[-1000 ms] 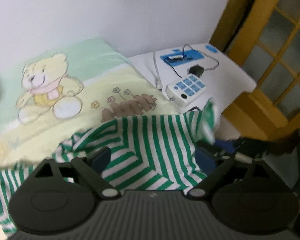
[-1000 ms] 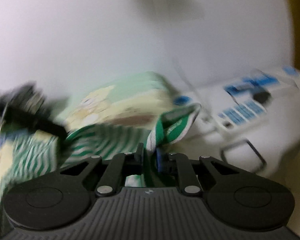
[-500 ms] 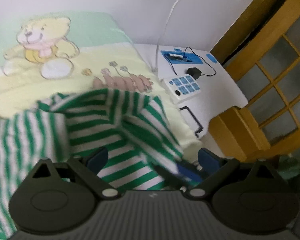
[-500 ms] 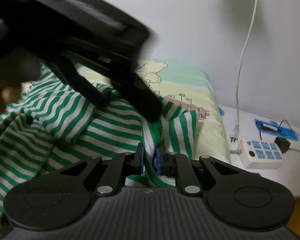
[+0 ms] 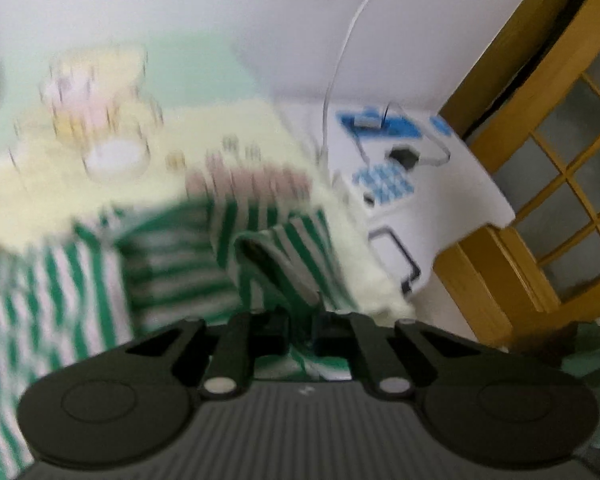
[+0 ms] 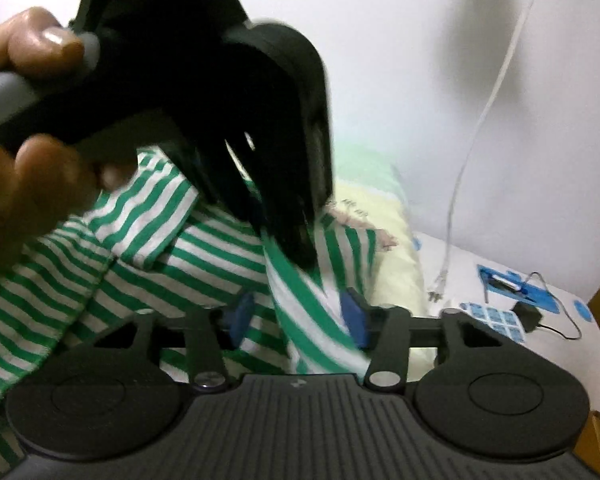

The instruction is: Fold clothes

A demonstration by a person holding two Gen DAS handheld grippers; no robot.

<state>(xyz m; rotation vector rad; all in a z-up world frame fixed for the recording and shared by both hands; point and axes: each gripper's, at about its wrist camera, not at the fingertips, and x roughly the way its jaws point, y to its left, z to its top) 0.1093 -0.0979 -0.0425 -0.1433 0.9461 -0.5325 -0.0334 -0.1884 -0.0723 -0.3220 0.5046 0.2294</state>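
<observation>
A: Risk noted: the right gripper (image 6: 298,318) is opening, its blue pads off the cloth though a fold runs between them. If the left gripper (image 5: 300,334), clamped on a bunched fold, slips, the fold collapses.

B: And the green-and-white striped soft knit garment (image 6: 148,264)?

A: Rumpled, layered, lying on the pale yellow-green teddy-bear blanket (image 5: 228,128), at the blanket's near end beside its right edge.

The left claw (image 5: 302,330) is pinched tight on a fold of striped cloth, pointing steeply downward. The right claw (image 6: 298,320) is opening, cloth lying loose between its blue pads (image 6: 354,318). A hand (image 6: 24,128) grips the left claw's handle.
</observation>
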